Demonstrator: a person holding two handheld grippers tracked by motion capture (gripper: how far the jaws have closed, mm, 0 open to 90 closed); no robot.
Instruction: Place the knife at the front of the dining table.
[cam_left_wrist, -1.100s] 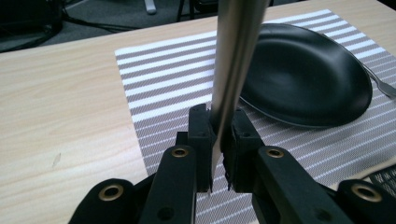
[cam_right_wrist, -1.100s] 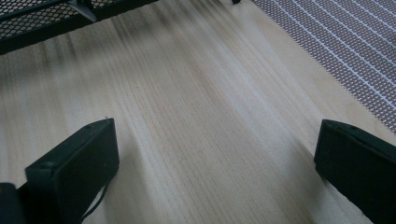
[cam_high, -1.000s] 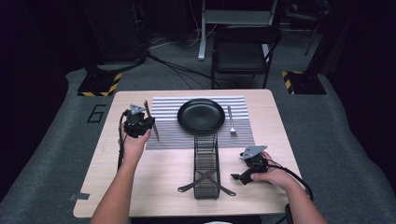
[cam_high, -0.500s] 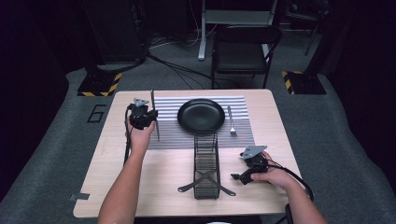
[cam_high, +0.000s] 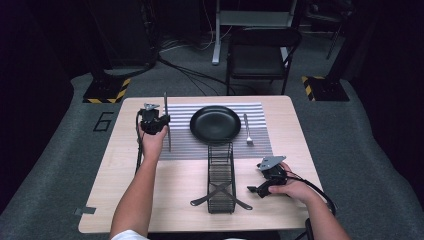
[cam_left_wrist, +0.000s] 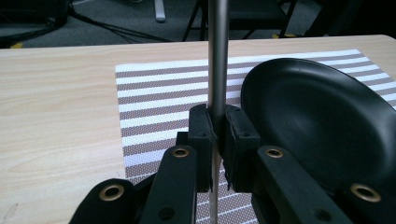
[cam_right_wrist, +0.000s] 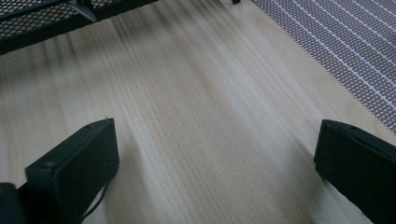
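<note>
I read a "6" (cam_high: 102, 121) marked on the floor left of the bench (cam_high: 125, 200). My left gripper (cam_left_wrist: 217, 135) has its jaws clamped on a slim, plain silver utensil handle (cam_left_wrist: 217, 56), upright over the striped placemat (cam_left_wrist: 159, 102) beside the black plate (cam_left_wrist: 322, 121). My right gripper (cam_right_wrist: 215, 158) rests wide apart, empty.

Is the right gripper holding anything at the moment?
No, the right gripper has its jaws wide apart over the bare table, with nothing between them.
</note>
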